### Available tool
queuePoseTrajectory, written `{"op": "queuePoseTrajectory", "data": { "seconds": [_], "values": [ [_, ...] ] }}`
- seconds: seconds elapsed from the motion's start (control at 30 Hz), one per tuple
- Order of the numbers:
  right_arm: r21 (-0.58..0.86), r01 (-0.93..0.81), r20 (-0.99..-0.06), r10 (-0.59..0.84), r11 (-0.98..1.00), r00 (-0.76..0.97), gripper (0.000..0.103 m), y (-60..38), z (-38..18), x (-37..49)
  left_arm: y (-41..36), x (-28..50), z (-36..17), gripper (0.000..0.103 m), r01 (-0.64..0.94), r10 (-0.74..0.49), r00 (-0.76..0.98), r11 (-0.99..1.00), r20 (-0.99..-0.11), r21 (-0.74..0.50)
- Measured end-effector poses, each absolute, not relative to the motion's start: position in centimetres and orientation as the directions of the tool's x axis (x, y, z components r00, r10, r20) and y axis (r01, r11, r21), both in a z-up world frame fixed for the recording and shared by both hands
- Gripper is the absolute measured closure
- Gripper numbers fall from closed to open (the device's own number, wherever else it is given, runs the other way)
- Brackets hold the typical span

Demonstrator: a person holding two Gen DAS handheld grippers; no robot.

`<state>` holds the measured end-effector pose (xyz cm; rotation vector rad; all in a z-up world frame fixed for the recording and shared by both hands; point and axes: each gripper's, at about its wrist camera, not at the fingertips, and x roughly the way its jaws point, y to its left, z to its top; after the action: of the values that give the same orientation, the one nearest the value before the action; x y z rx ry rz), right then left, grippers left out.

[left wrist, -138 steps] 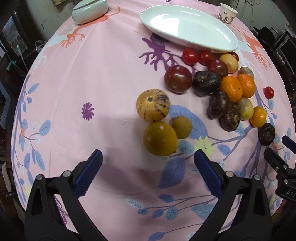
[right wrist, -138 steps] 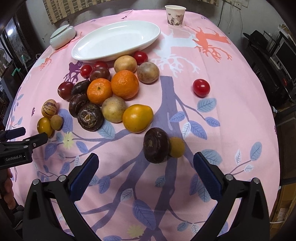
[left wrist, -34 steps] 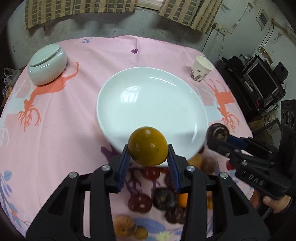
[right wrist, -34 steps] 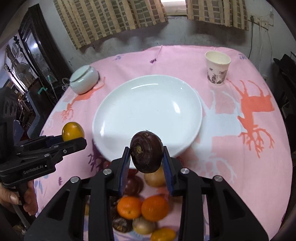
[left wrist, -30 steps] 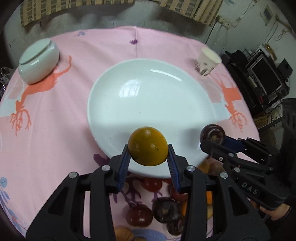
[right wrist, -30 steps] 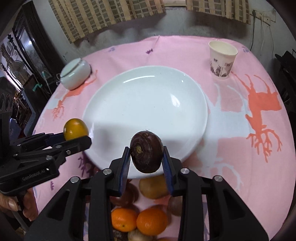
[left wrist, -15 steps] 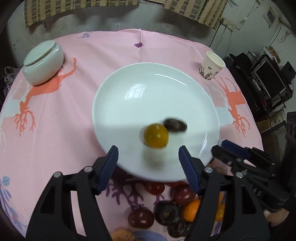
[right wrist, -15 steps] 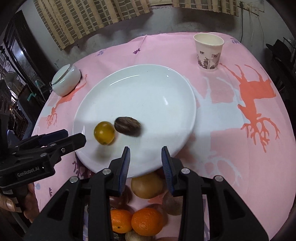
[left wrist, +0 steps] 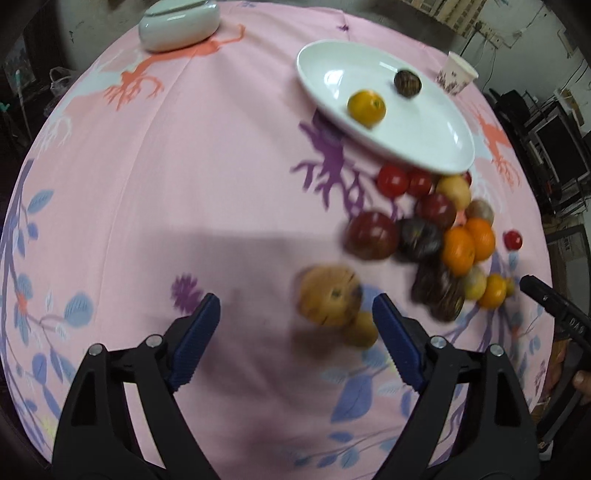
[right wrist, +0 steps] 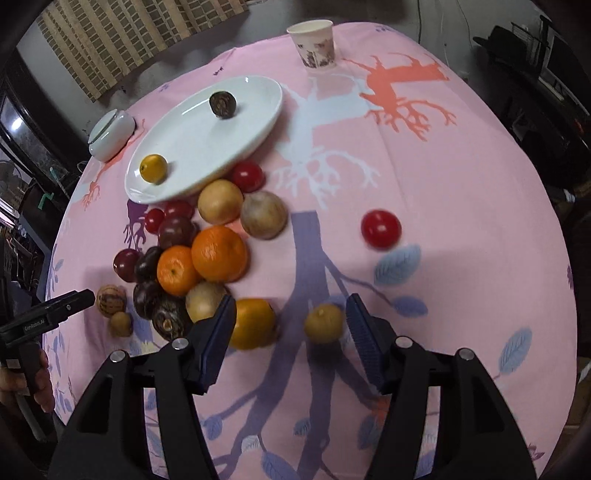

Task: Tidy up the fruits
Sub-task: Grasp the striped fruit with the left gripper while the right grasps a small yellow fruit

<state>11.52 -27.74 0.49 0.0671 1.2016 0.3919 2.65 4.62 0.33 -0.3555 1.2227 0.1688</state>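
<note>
The white oval plate (left wrist: 439, 147) (right wrist: 255, 125) holds a yellow-orange fruit (left wrist: 366, 107) (right wrist: 153, 168) and a dark brown fruit (left wrist: 407, 83) (right wrist: 222, 105). My left gripper (left wrist: 295, 321) hangs over the pink cloth, jaws opening and nothing between them; a striped yellow fruit (left wrist: 328, 295) and a small tan one (left wrist: 360, 328) lie just beyond its right finger. My right gripper (right wrist: 290, 321) is also opening, with a small yellow-brown fruit (right wrist: 324, 323) on the cloth between its fingers, untouched, and an orange-yellow fruit (right wrist: 254, 328) by its left finger.
A heap of oranges (right wrist: 218, 254), dark plums, red tomatoes and tan fruits lies below the plate. One red tomato (right wrist: 381, 228) sits alone to the right. A paper cup (right wrist: 313, 42) and a lidded white bowl (left wrist: 179, 23) stand at the table's far side.
Both grippers let go of their fruits, which came to rest on the plate. Both hands then pulled back from the plate toward the fruit heap, with their jaws wider apart.
</note>
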Motion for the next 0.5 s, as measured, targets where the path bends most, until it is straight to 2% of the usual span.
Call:
{"op": "queuePoseTrajectory", "data": {
  "seconds": [0.27,0.5],
  "values": [
    [0.316,-0.249,-0.89,0.377,0.916,0.256,0.041,-28.1,0.6,9.5,3.5,0.8,0.2,0.017,-0.305,-0.071,0.324,0.936,-0.943,-0.175],
    [0.328,-0.249,-0.897,0.383,0.911,0.222,0.041,-27.9,-0.2,8.4,2.7,2.3,-0.4,0.017,-0.285,-0.067,0.324,0.944,-0.944,-0.165]
  ]
}}
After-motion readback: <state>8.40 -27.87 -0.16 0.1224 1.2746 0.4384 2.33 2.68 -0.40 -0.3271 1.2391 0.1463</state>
